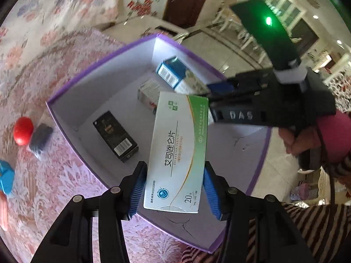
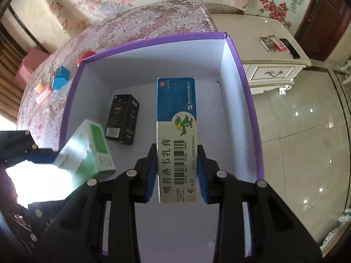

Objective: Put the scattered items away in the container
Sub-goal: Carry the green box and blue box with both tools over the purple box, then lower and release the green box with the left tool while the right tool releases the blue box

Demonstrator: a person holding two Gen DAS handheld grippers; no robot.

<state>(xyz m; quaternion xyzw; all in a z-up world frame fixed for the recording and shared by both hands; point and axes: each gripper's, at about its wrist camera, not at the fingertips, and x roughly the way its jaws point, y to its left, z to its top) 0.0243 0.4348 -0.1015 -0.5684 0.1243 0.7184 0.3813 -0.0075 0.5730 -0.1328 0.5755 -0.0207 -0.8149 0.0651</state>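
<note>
Setting: floral bedspread [image 2: 136,24] under a purple-rimmed box [image 1: 103,59], tiled floor beyond.
Left gripper [image 1: 174,186]: pads clamp the near end of a white-and-green medicine carton [image 1: 178,151], hung over the box's open top, seemingly for dropping in.
Carton print: "艾司唑仑片", "20" tablets, a round blue logo.
Right gripper [image 2: 177,173]: jaws narrow, pinching a blue-and-white ointment carton [image 2: 176,131] by its long sides above the same box.
Ointment print: "喷昔洛韦乳膏", a barcode, a green bird cartoon.
Inside the box: black carton [image 1: 116,137] with barcode lying flat on the white floor; its lettering is too small to read.
Still out: red ball [image 1: 23,130], dark pouch [image 1: 40,139] and blue block [image 2: 61,77] on the bedspread, beside the box.
Far side: white nightstand [image 2: 274,65] with small packets on top.
</note>
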